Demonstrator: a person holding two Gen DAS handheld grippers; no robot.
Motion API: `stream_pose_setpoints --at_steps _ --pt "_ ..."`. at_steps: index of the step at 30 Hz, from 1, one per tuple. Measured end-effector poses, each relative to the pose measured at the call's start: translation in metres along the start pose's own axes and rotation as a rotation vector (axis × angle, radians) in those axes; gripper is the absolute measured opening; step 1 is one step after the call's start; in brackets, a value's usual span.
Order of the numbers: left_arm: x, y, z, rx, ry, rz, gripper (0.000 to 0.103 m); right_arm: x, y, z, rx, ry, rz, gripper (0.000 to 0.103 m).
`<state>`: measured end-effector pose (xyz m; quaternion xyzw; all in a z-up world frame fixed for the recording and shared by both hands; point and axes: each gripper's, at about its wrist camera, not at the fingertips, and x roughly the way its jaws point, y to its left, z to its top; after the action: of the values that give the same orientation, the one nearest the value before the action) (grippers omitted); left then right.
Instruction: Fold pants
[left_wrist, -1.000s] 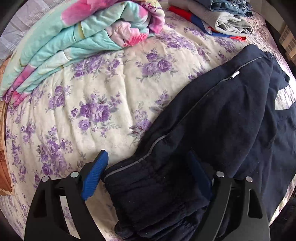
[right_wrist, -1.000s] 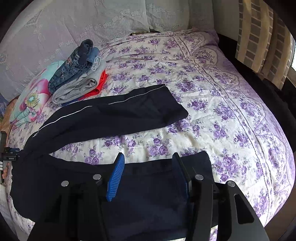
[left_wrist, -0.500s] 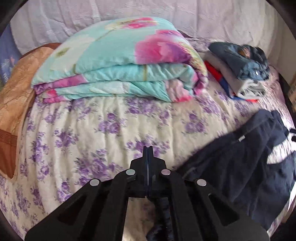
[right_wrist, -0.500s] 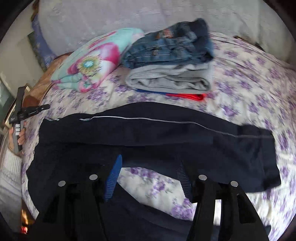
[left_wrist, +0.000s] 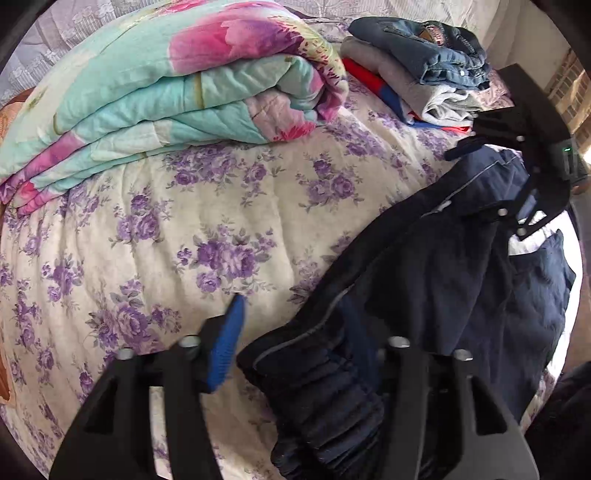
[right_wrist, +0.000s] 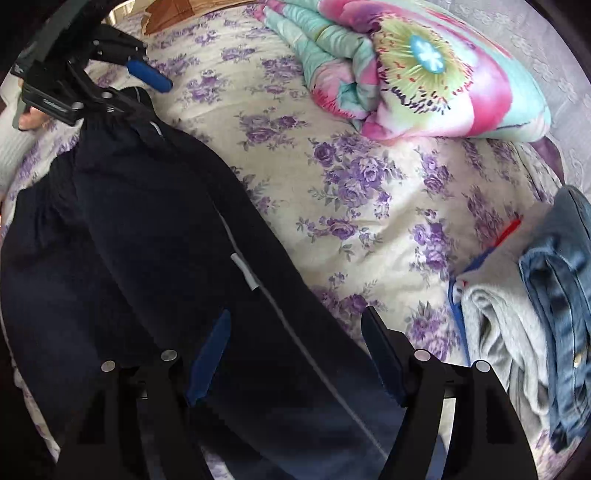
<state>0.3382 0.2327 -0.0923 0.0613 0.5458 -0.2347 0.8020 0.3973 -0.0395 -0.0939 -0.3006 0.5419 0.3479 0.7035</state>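
Dark navy pants (left_wrist: 436, 280) with a thin grey side stripe lie folded lengthwise on the floral bedspread; they also show in the right wrist view (right_wrist: 155, 236). My left gripper (left_wrist: 295, 332) is open, its fingers either side of the elastic waistband end. My right gripper (right_wrist: 295, 347) is open over the leg part, fingers astride the fabric. The left gripper shows in the right wrist view (right_wrist: 122, 74) at the far waistband. The right gripper shows in the left wrist view (left_wrist: 524, 147) at the far end.
A folded teal and pink floral quilt (left_wrist: 166, 85) lies at the head side; it also shows in the right wrist view (right_wrist: 413, 62). A stack of folded jeans, grey and red clothes (left_wrist: 421, 70) sits beside it, also at right (right_wrist: 532, 314). The bedspread (left_wrist: 184, 229) is cream with purple flowers.
My left gripper was shut half a second ago and is open again around the waistband. The right gripper swung along the pants toward the quilt side; the pants legs now lie together.
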Motion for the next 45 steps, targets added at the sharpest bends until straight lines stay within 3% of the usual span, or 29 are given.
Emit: stream_pose_setpoints --at_steps 1,2,4,5,6,9,10,11,14,16,19,20,22,24,26,28,32,36,41,42,44,45 --pt "-0.001 -0.004 0.001 0.015 -0.006 -0.024 0.085 0.007 0.000 0.002 -0.007 0.013 0.002 0.085" --pt "0.000 -0.010 0.002 0.046 -0.012 -0.012 0.085 0.016 -0.001 0.003 -0.001 0.028 0.018 0.085" --pt "0.011 -0.020 0.005 0.093 0.012 0.032 0.084 0.025 -0.001 0.000 0.038 0.021 0.111 0.043" --pt "0.020 -0.023 0.006 0.101 0.042 0.042 0.078 0.022 0.003 -0.003 0.035 0.000 0.180 0.018" --pt "0.028 -0.025 0.005 0.113 0.075 0.043 0.072 0.013 0.009 -0.006 0.003 -0.039 0.153 0.014" --pt "0.036 -0.036 0.003 0.159 0.070 0.065 0.068 -0.007 0.013 -0.016 0.014 -0.109 0.110 0.011" --pt "0.035 -0.041 0.002 0.176 0.056 0.073 0.064 -0.016 0.011 -0.019 0.031 -0.141 0.099 0.011" --pt "0.036 -0.044 0.003 0.183 0.043 0.086 0.052 -0.025 0.009 -0.021 0.051 -0.176 0.089 0.011" --pt "0.032 -0.047 0.009 0.177 -0.007 0.106 0.038 -0.059 0.001 -0.023 0.082 -0.309 0.047 0.009" --pt "0.024 -0.051 0.014 0.180 -0.054 0.128 0.035 -0.079 -0.005 -0.019 0.098 -0.364 0.003 0.009" --pt "0.017 -0.050 0.025 0.161 -0.041 0.035 0.044 -0.096 -0.004 -0.011 0.093 -0.391 -0.057 0.009" --pt "0.018 -0.048 0.029 0.153 -0.029 0.003 0.060 -0.101 -0.001 -0.007 0.082 -0.398 -0.061 0.009" --pt "0.027 -0.044 0.036 0.139 -0.015 -0.021 0.079 -0.106 -0.007 0.000 0.060 -0.405 -0.064 0.009" --pt "0.040 -0.039 0.042 0.128 0.029 -0.127 0.079 -0.108 -0.003 0.007 0.045 -0.411 -0.065 0.009" --pt "0.055 -0.029 0.044 0.099 0.098 -0.284 0.087 -0.108 -0.001 0.005 0.030 -0.415 -0.054 0.009" --pt "0.068 -0.015 0.049 0.042 0.130 -0.385 0.088 -0.103 0.005 0.007 0.012 -0.423 -0.066 0.009" --pt "0.054 0.007 0.059 -0.018 0.024 -0.465 0.088 -0.101 0.002 -0.006 0.034 -0.434 -0.057 0.009" --pt "0.035 0.006 0.058 0.007 -0.031 -0.528 0.088 -0.101 0.000 -0.009 0.042 -0.441 -0.052 0.009" --pt "0.058 -0.016 0.052 0.044 0.071 -0.555 0.089 -0.101 0.002 -0.004 0.041 -0.438 -0.040 0.009" --pt "0.063 -0.021 0.051 0.047 0.082 -0.554 0.087 -0.098 0.003 -0.003 0.040 -0.431 -0.040 0.009" --pt "0.061 -0.025 0.047 0.081 0.071 -0.529 0.052 -0.092 0.005 -0.002 0.031 -0.409 -0.043 0.009" --pt "0.058 -0.028 0.046 0.092 0.055 -0.500 0.042 -0.088 0.006 -0.002 0.032 -0.399 -0.044 0.009"
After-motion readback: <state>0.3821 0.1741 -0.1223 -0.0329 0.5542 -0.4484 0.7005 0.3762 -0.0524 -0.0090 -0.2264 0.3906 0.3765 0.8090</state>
